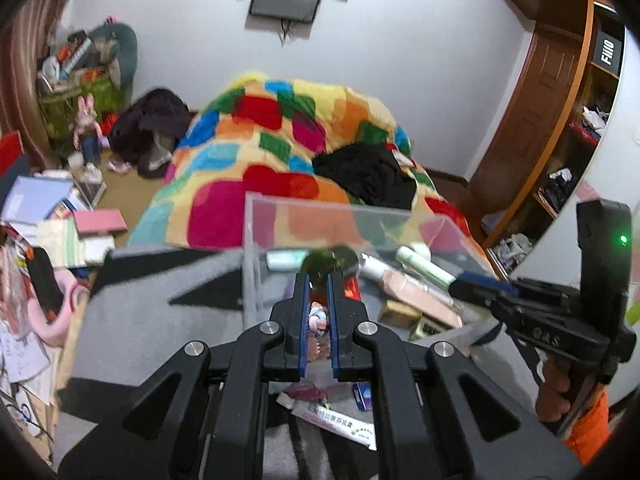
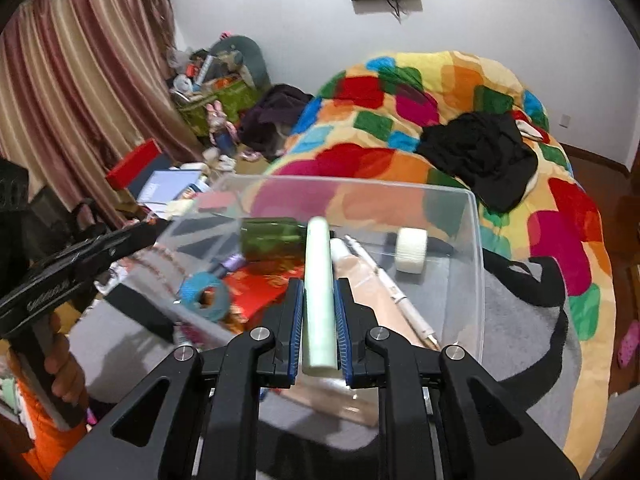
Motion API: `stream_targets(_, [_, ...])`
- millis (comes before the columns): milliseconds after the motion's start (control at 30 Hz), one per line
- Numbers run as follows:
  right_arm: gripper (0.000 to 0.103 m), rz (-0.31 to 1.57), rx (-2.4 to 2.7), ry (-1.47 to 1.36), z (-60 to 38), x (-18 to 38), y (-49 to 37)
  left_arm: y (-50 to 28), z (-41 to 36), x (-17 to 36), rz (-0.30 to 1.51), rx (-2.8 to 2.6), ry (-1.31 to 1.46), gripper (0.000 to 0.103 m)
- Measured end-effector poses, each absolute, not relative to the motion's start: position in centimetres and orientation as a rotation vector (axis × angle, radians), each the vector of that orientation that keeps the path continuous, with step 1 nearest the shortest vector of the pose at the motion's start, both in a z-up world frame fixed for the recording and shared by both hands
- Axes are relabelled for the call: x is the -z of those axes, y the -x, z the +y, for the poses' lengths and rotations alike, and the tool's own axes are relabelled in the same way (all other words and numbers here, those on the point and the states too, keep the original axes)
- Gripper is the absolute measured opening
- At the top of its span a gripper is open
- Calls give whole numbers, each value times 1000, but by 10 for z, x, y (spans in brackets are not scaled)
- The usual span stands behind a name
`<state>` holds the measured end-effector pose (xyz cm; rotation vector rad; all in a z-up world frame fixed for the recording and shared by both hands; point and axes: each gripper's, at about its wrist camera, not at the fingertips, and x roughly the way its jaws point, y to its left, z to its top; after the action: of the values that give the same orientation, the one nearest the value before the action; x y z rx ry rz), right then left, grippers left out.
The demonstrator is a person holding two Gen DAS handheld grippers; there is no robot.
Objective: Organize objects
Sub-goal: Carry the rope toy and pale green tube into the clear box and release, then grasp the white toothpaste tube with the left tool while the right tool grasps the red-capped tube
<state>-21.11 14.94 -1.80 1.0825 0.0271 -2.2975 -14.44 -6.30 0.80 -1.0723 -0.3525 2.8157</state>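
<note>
A clear plastic box (image 1: 256,232) (image 2: 476,248) stands on a grey blanket and holds several toiletries. My left gripper (image 1: 319,280) is shut on a dark green bottle (image 1: 330,264), held over the box's near left side; the bottle also shows in the right wrist view (image 2: 272,238). My right gripper (image 2: 319,286) is shut on a pale green tube (image 2: 319,280), held over the box; the tube also shows in the left wrist view (image 1: 424,268). In the box lie a white tape roll (image 2: 411,250), a beige tube (image 1: 416,292), a pen (image 2: 396,292) and a red packet (image 2: 264,284).
A teal tape roll (image 2: 205,296) lies by the box. A white sachet (image 1: 336,426) lies on the grey blanket (image 1: 160,320) under my left gripper. A colourful quilt (image 1: 256,152) with black clothes (image 1: 368,176) covers the bed behind. Books and clutter (image 1: 48,216) lie left; a wardrobe (image 1: 560,120) stands right.
</note>
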Motion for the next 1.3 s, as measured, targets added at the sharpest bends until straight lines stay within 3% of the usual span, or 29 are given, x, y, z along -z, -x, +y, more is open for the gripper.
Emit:
stream_targets(200, [15, 77, 2288, -1106, 147, 26, 209, 138, -58, -4, -366, -2762, 1090, 8])
stream_targets(400, [19, 71, 2278, -1071, 153, 16, 195, 126, -51, -12, -325, -2782, 1070, 20])
stream_targets(533, [26, 107, 2290, -1016, 159, 6, 178, 111, -48, -19, -313, -2827, 1034, 43])
stream_targets(567, [30, 118, 2291, -1006, 160, 5, 175, 108, -48, -20, -321, -2835, 1029, 53])
stream_targets(633, [37, 142, 2296, -982, 166, 3, 165, 100, -48, -17, -342, -2844, 1029, 61])
stream_targets(700, [44, 163, 2297, -972, 171, 4, 158, 97, -45, -11, -330, -2837, 1058, 62])
stream_targets(867, [50, 252, 2291, -992, 180, 18, 145, 98, -35, 17, -292, -2789, 1206, 63])
stream_targets(1100, [50, 325, 2257, -1073, 177, 46, 146, 115, -27, 54, -301, -2755, 1407, 63])
stream_targets(1300, [50, 257, 2224, -1148, 173, 63, 164, 115, -25, 62, -236, -2759, 1463, 61])
